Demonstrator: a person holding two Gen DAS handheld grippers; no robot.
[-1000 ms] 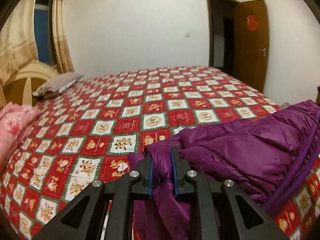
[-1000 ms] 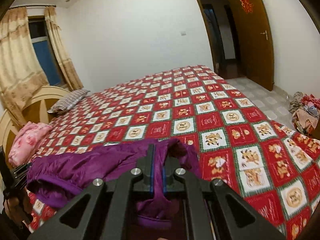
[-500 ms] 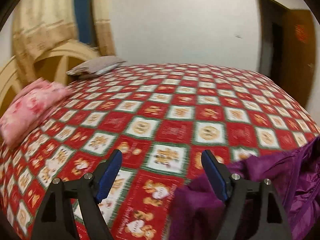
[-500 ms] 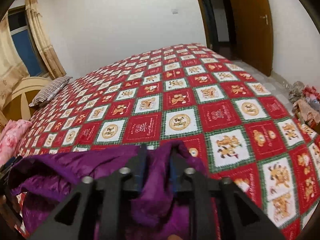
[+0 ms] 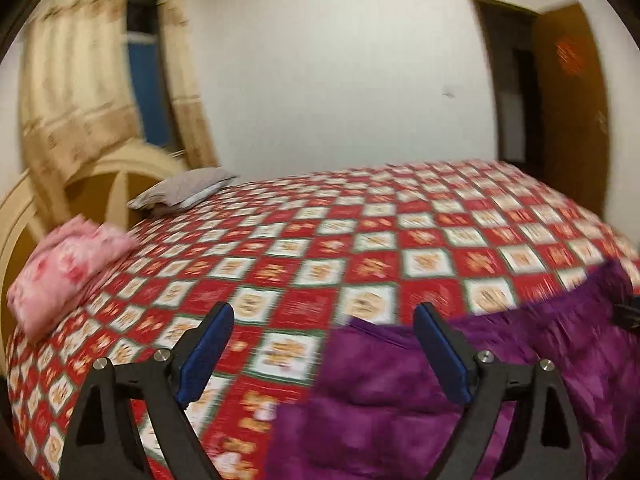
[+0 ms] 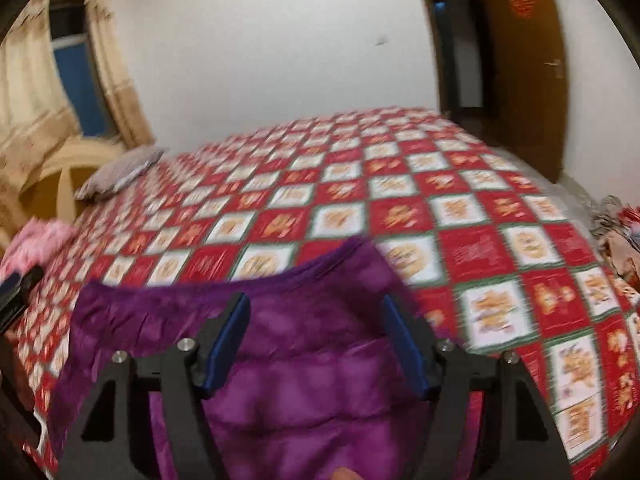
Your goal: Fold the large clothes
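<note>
Both tools are wide open and hold nothing — left tool point(image 5: 322, 354), right tool point(image 6: 314, 342) — above the purple quilted puffy jacket point(image 6: 304, 376) lying on the red checked bed point(image 5: 360, 240).

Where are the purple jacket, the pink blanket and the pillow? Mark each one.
purple jacket point(image 6: 304, 360), right wrist view, on its quilted middle.
pink blanket point(image 5: 68, 268), left wrist view, on its folded top.
pillow point(image 5: 184, 192), left wrist view, on its upper face.
</note>
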